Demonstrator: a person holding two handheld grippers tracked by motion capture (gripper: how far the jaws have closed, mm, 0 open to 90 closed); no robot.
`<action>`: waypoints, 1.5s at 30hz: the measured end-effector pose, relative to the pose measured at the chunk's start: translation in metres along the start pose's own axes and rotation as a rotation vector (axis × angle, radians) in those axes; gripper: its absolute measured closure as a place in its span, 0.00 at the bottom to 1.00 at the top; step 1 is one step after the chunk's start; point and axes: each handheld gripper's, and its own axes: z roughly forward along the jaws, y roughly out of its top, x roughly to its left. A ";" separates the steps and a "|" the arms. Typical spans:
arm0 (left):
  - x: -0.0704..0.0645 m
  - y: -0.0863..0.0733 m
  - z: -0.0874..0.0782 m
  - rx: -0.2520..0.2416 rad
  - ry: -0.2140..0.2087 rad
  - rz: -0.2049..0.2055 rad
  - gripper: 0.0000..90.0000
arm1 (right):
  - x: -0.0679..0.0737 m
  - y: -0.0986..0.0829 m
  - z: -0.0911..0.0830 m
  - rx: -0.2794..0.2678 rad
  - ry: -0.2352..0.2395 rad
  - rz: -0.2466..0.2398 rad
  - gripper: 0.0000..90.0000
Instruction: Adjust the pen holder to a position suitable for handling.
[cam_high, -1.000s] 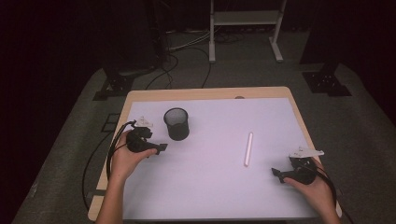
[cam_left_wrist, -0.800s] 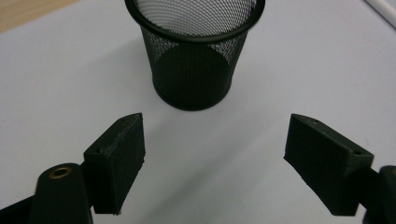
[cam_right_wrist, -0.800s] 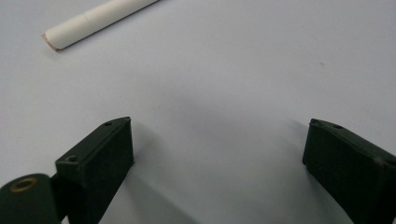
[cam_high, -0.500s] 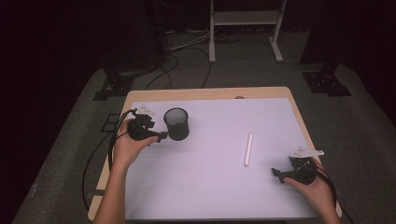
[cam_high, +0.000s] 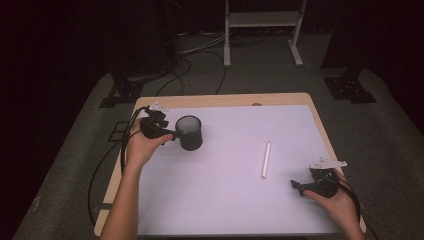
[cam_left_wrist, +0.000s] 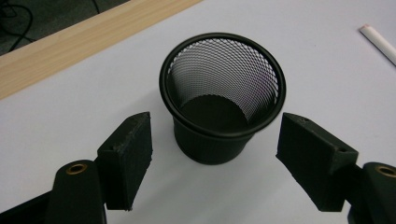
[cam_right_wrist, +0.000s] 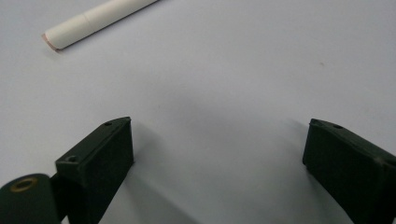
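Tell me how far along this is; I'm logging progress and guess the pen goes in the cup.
Done: nothing yet. The cup stands upright and empty, and the pen lies flat on the table, apart from the cup. In hand: the left gripper is open, jaws either side of the cup, not touching it. Left: the right gripper, also open and empty, sits short of the pen, which is probably to be grasped and moved.
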 end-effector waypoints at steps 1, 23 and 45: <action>0.000 0.000 0.000 0.000 0.000 0.000 0.29 | 0.000 0.000 0.000 0.000 0.000 0.004 0.08; 0.020 0.023 0.031 0.041 0.020 0.003 0.43 | 0.000 0.000 0.000 -0.001 0.000 0.003 0.08; 0.028 0.031 0.051 0.113 -0.009 -0.004 0.72 | 0.000 0.000 0.000 -0.001 -0.002 0.001 0.08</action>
